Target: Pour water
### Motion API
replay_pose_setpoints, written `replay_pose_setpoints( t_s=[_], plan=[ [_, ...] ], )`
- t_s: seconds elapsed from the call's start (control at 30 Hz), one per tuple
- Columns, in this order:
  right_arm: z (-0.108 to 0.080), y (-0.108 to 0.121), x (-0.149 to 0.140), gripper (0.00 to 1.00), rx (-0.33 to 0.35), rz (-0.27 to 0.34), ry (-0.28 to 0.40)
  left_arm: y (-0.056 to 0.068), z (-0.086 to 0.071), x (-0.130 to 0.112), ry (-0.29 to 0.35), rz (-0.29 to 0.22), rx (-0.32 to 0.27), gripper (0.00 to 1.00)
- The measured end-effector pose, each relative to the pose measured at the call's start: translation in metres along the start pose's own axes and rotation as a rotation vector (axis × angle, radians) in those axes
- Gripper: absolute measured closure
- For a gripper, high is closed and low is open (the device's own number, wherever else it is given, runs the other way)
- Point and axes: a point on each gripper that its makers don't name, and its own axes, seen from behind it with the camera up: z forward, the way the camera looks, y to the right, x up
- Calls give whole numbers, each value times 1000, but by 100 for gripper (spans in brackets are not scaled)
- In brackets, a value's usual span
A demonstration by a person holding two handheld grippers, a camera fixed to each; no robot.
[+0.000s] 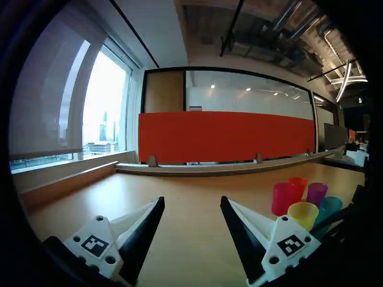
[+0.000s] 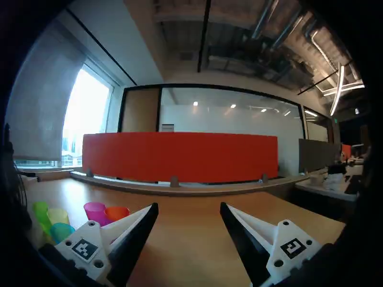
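In the left gripper view, we see the left gripper low over a light wooden desk, its fingers spread wide and holding nothing. 5 coloured plastic cups stand clustered on the desk at 4 o'clock, near the finger on that side. In the right gripper view, the right gripper also has wide, empty fingers, with the cups at 8 o'clock. A red partition spans 12 o'clock.
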Motion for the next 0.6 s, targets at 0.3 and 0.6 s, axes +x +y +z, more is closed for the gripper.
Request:
replay_pose_setpoints(
  t_s=[0.3, 0.6],
  plan=[
    [2, 10, -13, 0, -13, 28, -22, 0, 0, 0, 0, 0, 0, 14],
    [4, 11, -21, 0, -11, 26, -34, 0, 0, 0, 0, 0, 0, 14]
  ],
)
